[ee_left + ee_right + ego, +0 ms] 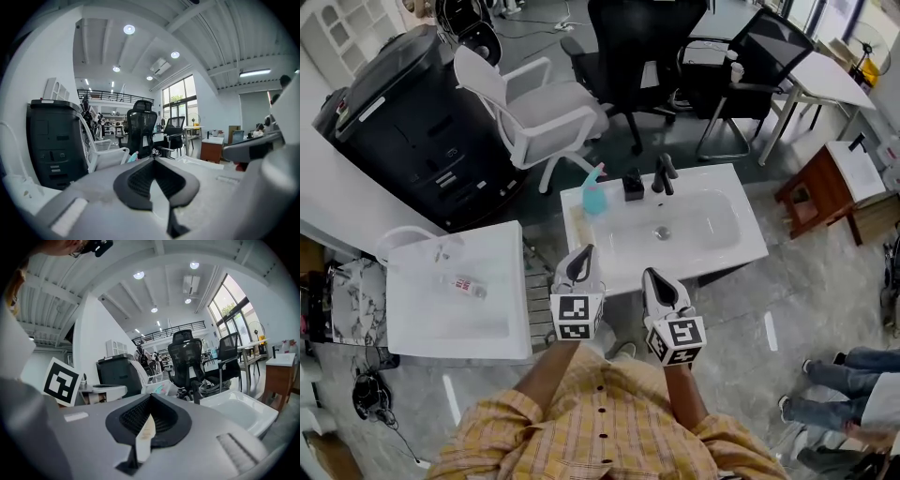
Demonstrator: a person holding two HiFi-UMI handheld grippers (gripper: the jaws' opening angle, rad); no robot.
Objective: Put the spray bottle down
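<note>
left hand-held gripper point(584, 251) and right hand-held gripper point(649, 275) are both closed on nothing. spray bottle point(593, 193) stands upright, well apart from them, at the tabletop's point(748, 246) far left corner. putting it down looks finished.

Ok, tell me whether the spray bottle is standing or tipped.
Standing: the spray bottle sits upright on the back left corner of the sink, trigger head on top.
</note>
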